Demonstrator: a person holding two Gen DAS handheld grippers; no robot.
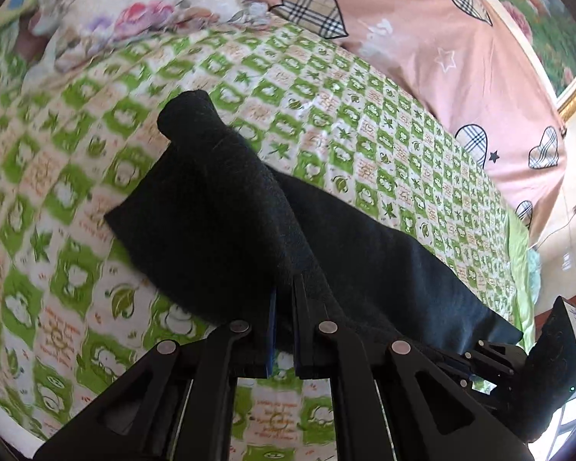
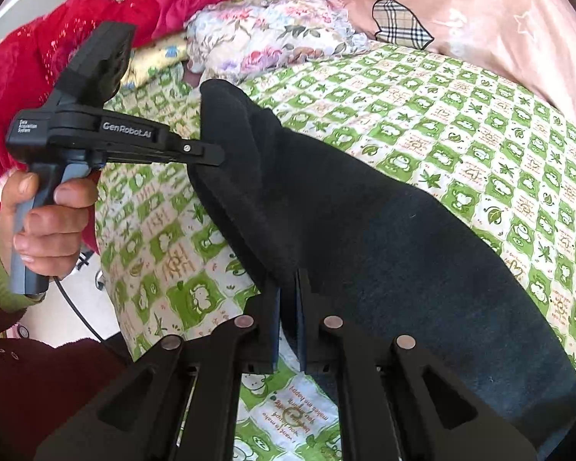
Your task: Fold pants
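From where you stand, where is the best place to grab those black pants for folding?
By the edge, as now: each claw, left and right, pinches a fold of the black pants from the near side. The thick, floppy cloth hangs between them, so two spread grips keep it straight.

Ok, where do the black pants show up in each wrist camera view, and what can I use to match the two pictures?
Left wrist view: the black pants run from centre to lower right, pinched in the left tongs.
Right wrist view: the pants fill the centre and lower right, pinched in the right tongs; the left tongs grip their edge at mid-left.
Shared landmark: the pink quilt with plaid hearts, at upper right in both.
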